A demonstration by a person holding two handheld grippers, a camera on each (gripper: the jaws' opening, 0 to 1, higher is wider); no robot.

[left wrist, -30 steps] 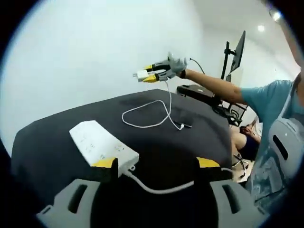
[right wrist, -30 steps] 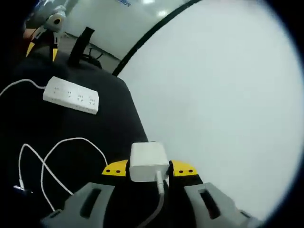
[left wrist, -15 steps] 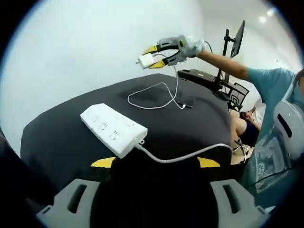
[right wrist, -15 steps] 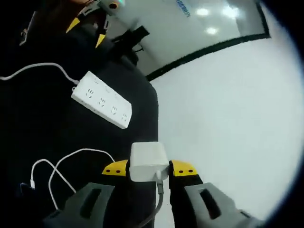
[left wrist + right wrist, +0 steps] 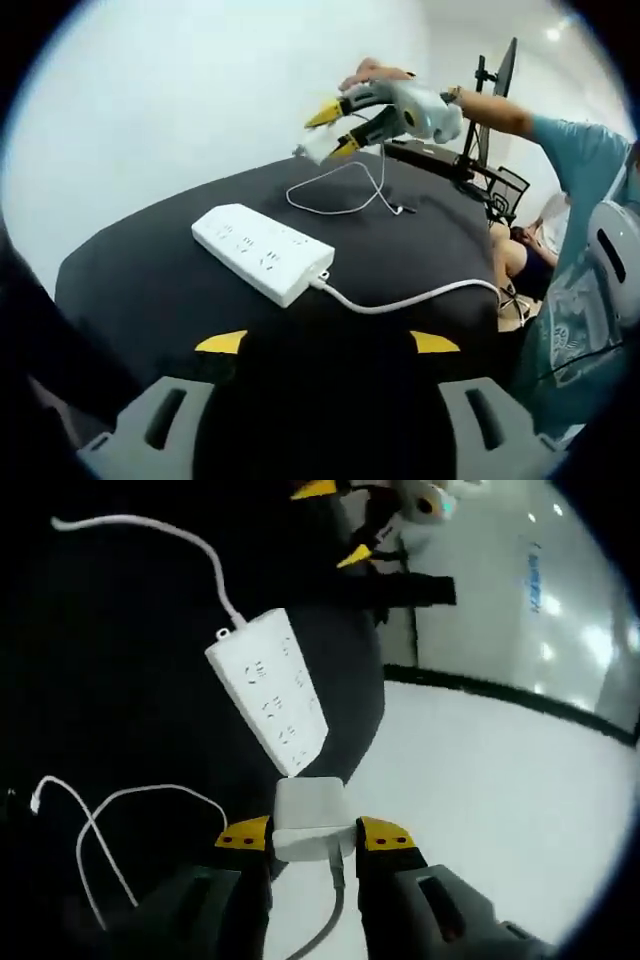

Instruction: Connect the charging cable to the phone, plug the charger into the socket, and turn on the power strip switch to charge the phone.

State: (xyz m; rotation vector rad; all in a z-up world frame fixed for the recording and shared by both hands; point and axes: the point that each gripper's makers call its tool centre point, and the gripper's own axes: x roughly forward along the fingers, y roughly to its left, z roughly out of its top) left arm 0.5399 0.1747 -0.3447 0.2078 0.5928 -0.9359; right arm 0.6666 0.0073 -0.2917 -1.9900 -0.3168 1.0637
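Two risks: right gripper, jaws squeezing charger, is hovering above power strip mid-table; prongs may be missing holes, strip sliding. Left gripper jaws gaping, holding nothing.

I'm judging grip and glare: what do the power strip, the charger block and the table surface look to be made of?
The power strip looks like smooth white moulded plastic, with even colour and rounded edges. The charger block, clamped in the right gripper, has the same plain white plastic look. The table surface appears black and matte, showing no reflections; whether it is cloth or a mat I cannot tell.
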